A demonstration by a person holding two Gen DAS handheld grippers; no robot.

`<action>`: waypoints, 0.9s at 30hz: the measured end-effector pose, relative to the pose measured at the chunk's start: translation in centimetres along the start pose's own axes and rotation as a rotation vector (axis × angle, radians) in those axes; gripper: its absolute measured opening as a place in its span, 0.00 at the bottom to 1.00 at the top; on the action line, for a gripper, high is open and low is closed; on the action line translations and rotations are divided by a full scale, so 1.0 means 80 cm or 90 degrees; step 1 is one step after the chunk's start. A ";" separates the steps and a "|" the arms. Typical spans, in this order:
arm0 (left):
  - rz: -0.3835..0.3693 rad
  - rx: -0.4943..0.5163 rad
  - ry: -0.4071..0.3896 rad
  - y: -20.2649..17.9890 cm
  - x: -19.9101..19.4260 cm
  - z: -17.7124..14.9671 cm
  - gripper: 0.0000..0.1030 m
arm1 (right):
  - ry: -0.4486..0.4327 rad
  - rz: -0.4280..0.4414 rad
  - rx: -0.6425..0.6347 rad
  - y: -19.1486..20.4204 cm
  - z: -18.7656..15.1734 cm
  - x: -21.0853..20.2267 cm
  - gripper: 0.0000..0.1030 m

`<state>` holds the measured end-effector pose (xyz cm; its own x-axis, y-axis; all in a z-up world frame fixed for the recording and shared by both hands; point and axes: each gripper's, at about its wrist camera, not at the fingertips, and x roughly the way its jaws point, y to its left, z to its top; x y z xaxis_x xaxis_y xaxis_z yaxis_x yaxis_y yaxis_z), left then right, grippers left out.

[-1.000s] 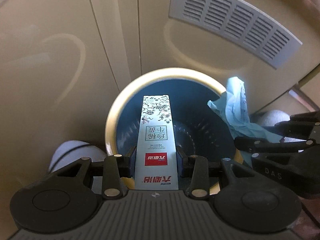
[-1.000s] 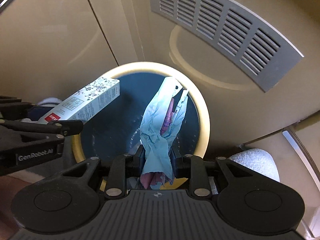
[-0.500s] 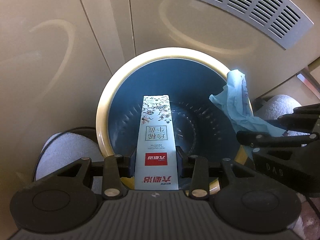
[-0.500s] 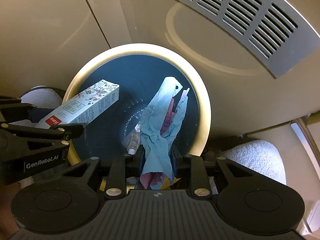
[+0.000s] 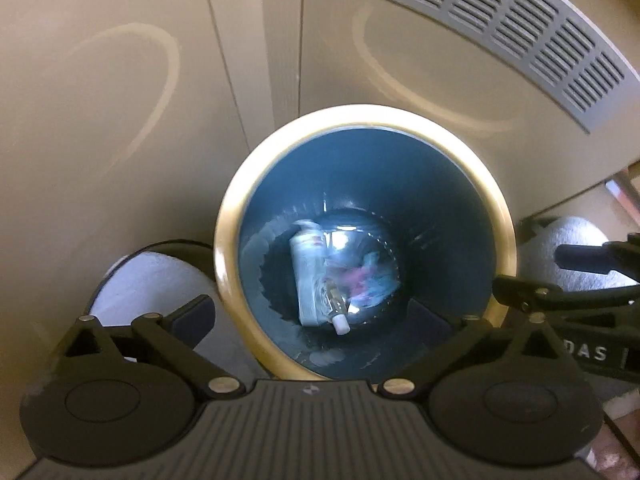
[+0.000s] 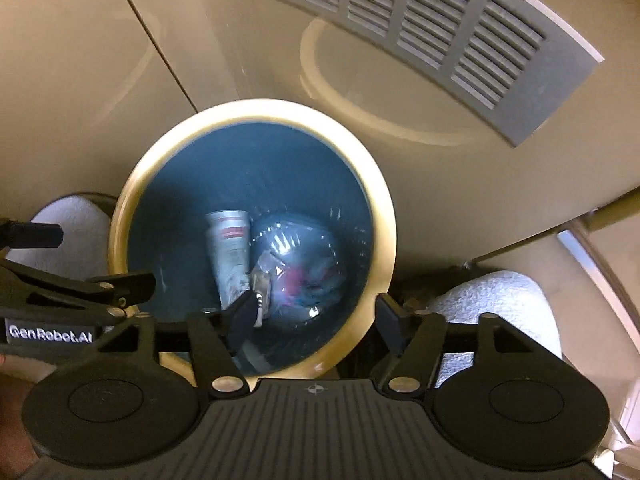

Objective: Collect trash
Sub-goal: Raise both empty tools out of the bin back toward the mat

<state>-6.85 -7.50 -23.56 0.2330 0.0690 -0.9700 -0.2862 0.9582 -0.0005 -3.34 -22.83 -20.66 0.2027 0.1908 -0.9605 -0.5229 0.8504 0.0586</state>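
Blue bin interior: one round bin (image 5: 496, 236) with a yellow rim, below both grippers.
Left gripper (image 5: 316, 320): jaws have just been opening and stand fully apart; nothing between them, nothing touched.
Right gripper (image 6: 316, 316): jaws have just been opening, moderately wide; empty.
Carton (image 5: 308, 276): one, lying at the bin bottom.
Crumpled wrapper (image 6: 308, 276): one, blue and pink, blurred, beside the carton.
Clear bottle (image 5: 334, 304): one, white cap, between them.
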 end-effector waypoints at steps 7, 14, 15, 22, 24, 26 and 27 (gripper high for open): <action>0.028 0.002 -0.075 0.003 -0.067 -0.016 0.99 | -0.070 0.024 -0.017 0.003 -0.010 -0.063 0.75; 0.081 0.015 -0.177 -0.011 -0.145 -0.047 1.00 | -0.211 0.059 -0.066 0.003 -0.041 -0.152 0.82; 0.088 0.015 -0.187 -0.013 -0.155 -0.049 1.00 | -0.229 0.063 -0.070 0.002 -0.047 -0.161 0.83; 0.100 0.015 -0.231 -0.023 -0.203 -0.065 1.00 | -0.308 0.089 -0.082 -0.003 -0.072 -0.208 0.84; 0.104 0.023 -0.239 -0.027 -0.211 -0.070 1.00 | -0.318 0.091 -0.079 -0.004 -0.076 -0.213 0.84; 0.109 0.032 -0.249 -0.033 -0.217 -0.075 1.00 | -0.321 0.094 -0.075 -0.004 -0.081 -0.215 0.84; 0.112 0.037 -0.253 -0.035 -0.221 -0.078 1.00 | -0.322 0.096 -0.074 -0.005 -0.083 -0.216 0.84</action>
<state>-15.98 -13.12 -7.95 0.5281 0.3236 -0.7851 -0.3038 0.9354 0.1812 -12.12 -29.72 -5.92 0.4763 0.5437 -0.6910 -0.6599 0.7404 0.1276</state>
